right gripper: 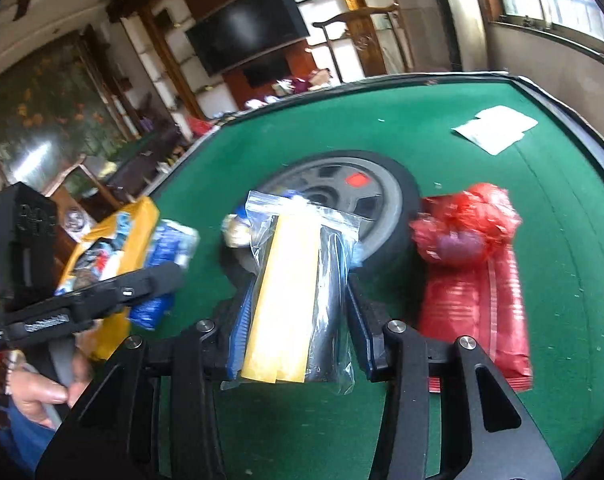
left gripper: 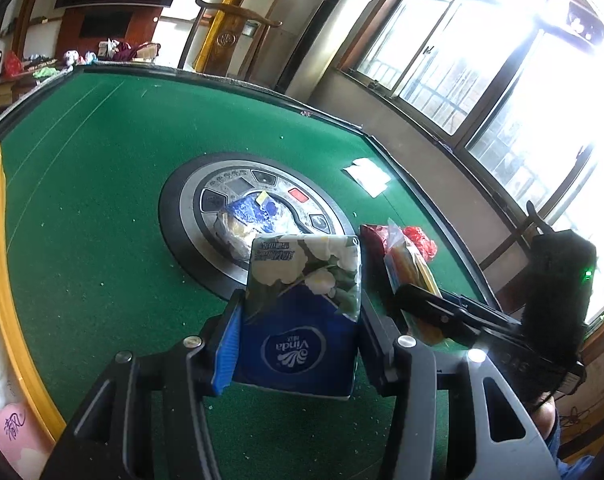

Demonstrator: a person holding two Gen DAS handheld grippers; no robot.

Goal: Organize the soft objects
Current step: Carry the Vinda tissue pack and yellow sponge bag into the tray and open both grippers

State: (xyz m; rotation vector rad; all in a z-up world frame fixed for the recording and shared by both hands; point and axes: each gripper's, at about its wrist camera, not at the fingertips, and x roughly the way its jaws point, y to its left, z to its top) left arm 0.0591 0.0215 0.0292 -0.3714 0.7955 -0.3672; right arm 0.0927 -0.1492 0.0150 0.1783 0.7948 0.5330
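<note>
Two grippers loaded: left gripper (left gripper: 298, 320) clamps tissue pack (left gripper: 302, 304); right gripper (right gripper: 298, 320) clamps zip bag (right gripper: 298, 280), red bag (right gripper: 474, 272) beside, round hub (left gripper: 258, 216) beyond at table (left gripper: 102, 200) centre.

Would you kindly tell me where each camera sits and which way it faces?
Left wrist: on the left tool, looking down across the green table; it grips a tissue pack.
Right wrist: on the right tool, gripping a zip bag; a hand shows.
Shared: table, red bag, each other's tool.
</note>
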